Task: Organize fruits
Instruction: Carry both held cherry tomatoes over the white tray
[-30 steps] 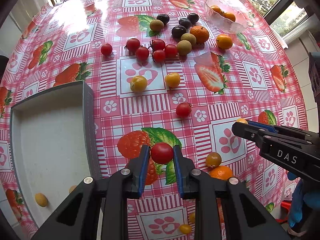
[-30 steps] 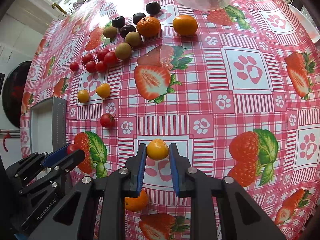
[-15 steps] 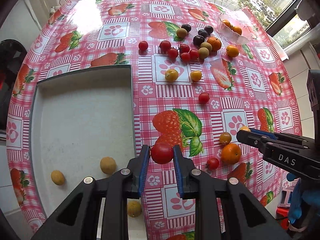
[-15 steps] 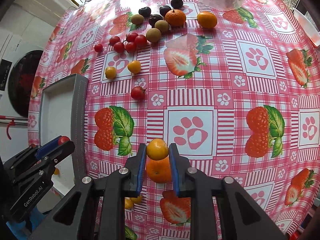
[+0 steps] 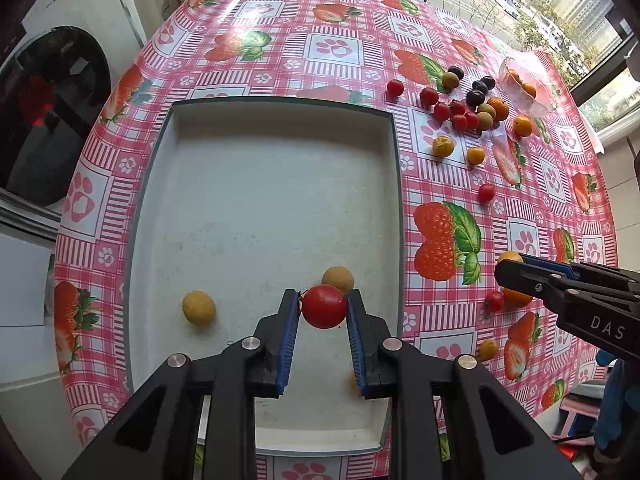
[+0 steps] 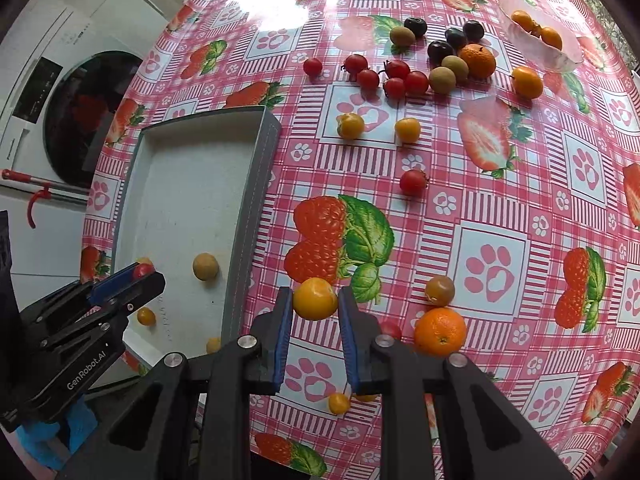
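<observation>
Strawberry-print tablecloth (image 6: 460, 208); grey tray (image 5: 394, 184); washing machine (image 6: 76, 116) beside table.

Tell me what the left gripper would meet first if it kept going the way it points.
The left gripper, shut on a red tomato, points down into the white tray. Likely first contact is the tan fruit just beyond the tomato, or the tray floor; depth is unclear.

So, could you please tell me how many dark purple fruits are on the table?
4 dark purple fruits, all in the far cluster: one beside a kiwi, three by the large orange. None seems hidden.
</observation>
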`<state>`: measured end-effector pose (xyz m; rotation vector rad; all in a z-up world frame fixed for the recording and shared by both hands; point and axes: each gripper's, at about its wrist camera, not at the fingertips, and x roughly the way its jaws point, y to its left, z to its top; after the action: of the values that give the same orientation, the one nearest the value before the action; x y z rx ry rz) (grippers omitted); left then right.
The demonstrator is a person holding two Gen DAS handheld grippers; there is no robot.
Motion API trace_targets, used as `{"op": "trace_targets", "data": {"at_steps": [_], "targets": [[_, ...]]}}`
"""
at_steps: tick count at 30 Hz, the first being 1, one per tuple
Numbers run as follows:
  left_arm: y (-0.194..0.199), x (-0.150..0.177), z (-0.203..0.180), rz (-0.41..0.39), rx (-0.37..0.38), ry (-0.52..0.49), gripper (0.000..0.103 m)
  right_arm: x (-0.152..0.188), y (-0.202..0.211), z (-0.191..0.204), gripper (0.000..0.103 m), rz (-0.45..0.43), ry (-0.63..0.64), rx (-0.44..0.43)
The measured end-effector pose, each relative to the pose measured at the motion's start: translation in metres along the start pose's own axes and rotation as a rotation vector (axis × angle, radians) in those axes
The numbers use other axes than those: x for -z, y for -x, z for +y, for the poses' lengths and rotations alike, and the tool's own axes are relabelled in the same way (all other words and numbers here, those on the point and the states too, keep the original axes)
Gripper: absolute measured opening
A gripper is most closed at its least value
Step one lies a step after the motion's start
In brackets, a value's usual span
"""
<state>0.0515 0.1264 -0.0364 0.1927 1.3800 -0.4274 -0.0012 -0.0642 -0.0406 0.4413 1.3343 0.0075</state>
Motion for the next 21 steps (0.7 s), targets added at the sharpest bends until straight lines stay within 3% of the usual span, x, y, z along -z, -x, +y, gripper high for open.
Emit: {"op": "trace_targets", "data": {"at_steps": [8,21], "targets": [[-0.002,0.001,0.037,-0.009,-0.030,0.048,0.026,-0.012,-0.016,0.049,0.025,0.027,0.084,-0.020],[-0.035,-0.031,0.076,-0.004,-0.088,0.084,0.025,-0.048,-0.062,0.108,0.024,0.076,0.194,-0.001]]}}
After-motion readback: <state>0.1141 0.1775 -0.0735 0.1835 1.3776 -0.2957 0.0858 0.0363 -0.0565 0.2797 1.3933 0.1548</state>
